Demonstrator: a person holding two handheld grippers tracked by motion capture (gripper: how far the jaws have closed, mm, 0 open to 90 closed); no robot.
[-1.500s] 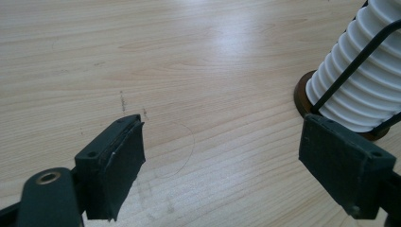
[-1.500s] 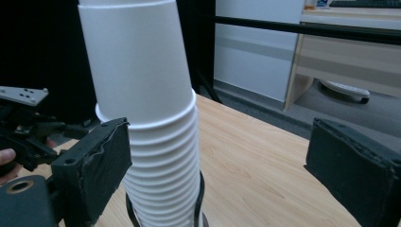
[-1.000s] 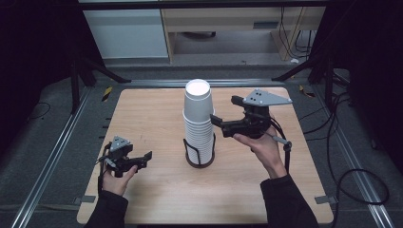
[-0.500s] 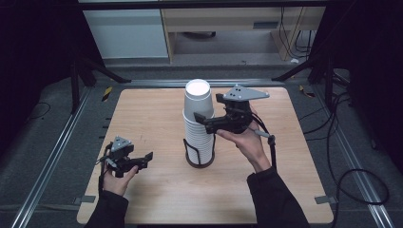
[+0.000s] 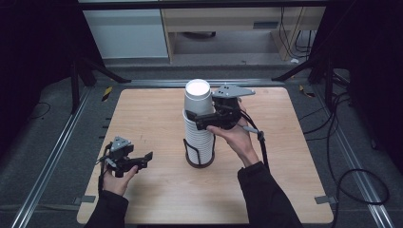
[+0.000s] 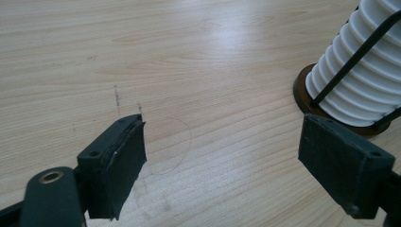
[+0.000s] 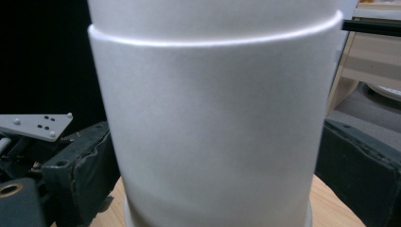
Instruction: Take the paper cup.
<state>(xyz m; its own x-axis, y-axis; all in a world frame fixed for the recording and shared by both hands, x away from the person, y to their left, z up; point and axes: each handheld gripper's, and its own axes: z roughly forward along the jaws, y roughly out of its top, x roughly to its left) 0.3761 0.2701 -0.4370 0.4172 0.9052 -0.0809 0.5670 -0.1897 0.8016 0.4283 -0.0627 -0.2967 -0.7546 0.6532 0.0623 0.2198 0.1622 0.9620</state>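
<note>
Landmark: stack of white cups [image 5: 198, 121], standing upside down in a wire holder [image 5: 199, 156] on the wooden table [image 5: 294, 156].
Stack position: near the table's middle; its dark round base sat flat, and the black wire uprights kept the nested cups from tipping.
Holder contents: many nested cups, rims showing as ridges; top cup [image 5: 198, 97] stood proud of the rest.
Right gripper [image 5: 202, 118]: level at the stack's upper part, from its right side; jaws had just been opening and straddled the top cup's wall, one jaw each side. In the right gripper view the pads stood beside the cup [image 7: 213, 137] with no clear squeeze.
Likely reason: set to pinch one cup off the top.
Left gripper [image 5: 142, 160]: left of the stack, well apart, low over bare table, jaws wide, holding nothing, probably waiting.
</note>
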